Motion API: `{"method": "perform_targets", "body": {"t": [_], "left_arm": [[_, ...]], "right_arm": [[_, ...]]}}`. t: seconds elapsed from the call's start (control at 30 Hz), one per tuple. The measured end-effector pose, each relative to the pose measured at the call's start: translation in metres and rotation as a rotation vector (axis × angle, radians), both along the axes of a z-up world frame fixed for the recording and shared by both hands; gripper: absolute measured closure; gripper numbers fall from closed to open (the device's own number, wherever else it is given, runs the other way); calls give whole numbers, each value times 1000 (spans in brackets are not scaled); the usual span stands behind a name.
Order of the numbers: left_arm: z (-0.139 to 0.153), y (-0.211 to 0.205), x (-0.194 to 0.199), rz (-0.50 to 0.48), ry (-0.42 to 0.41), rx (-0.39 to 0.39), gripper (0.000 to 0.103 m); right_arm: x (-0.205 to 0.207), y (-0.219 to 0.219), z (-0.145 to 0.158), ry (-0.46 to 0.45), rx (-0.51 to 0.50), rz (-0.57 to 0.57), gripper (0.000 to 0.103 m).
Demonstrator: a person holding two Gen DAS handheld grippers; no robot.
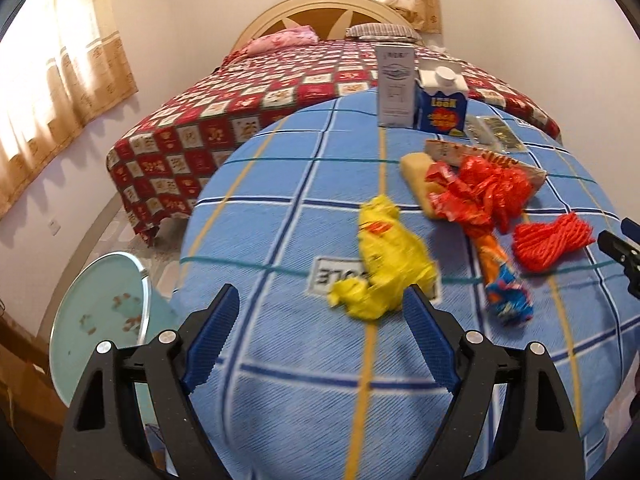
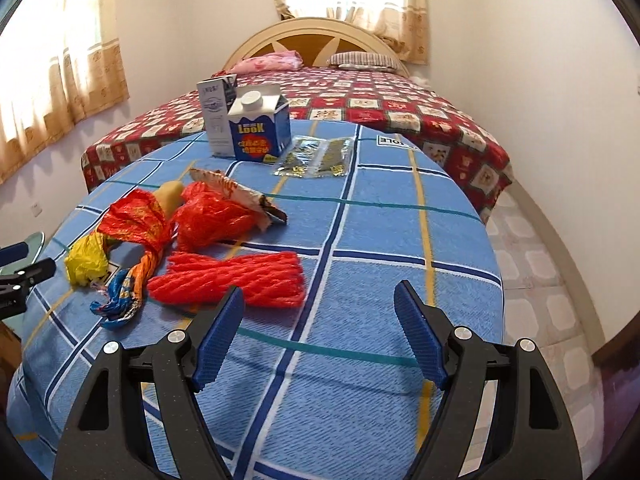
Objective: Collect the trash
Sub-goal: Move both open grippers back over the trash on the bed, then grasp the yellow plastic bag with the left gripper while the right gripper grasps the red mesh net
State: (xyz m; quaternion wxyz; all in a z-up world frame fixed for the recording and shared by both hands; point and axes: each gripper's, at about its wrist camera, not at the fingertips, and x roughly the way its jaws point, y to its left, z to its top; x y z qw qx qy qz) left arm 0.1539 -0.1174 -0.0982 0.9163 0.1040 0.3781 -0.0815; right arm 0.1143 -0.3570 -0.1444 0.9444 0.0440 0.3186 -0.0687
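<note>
1. From my left wrist view, the yellow wrapper (image 1: 380,256) is smeared by motion blur, and it covers part of a printed label on the blue checked tabletop (image 1: 280,360), so I cannot read the label whole.
2. The right edge of that view cuts off the right gripper (image 1: 620,248); only a dark tip shows there.
3. In my right wrist view, the left gripper (image 2: 28,272) is likewise cut by the left edge of the frame.
4. My left gripper (image 1: 320,308) stands wide open with nothing between its fingers; the yellow wrapper lies just beyond its right finger (image 1: 430,340), perhaps overlapped by the tip.
5. My right gripper (image 2: 320,304) is also spread wide and empty; the red mesh net (image 2: 232,280) lies on the tabletop just behind its left finger (image 2: 220,336).
6. The remaining trash sits in the centre-left of the right view: a crumpled red bag (image 2: 208,212), an orange-and-blue wrapper (image 2: 128,280), and flat clear packets (image 2: 316,156) farther up.
7. A blue carton (image 2: 262,128) with a white cap stands upright, closed, touching a white box (image 2: 216,120) behind it; contents unseen.
8. A teal round stool (image 1: 100,312) shows at lower left of the left view.
</note>
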Motion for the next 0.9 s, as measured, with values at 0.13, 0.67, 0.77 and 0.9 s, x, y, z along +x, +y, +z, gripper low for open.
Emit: {"method": "perform_targets", "body": {"t": [0.13,0.67,0.77,0.9], "left_arm": [[-8,-11,11,-4,22,14,21],[-27,-15,21,-89,124,-48,76],[-21,-7,19,-86,110,-57,77],[-11,8,13,-73,81,-44,77]], "right_arm": [[8,0,5,-9,9,9,26],[46,23,-7,145,82,176,78],[41,28,-9,132,89,196,83],[32,33,-7,92,106,210,85]]}}
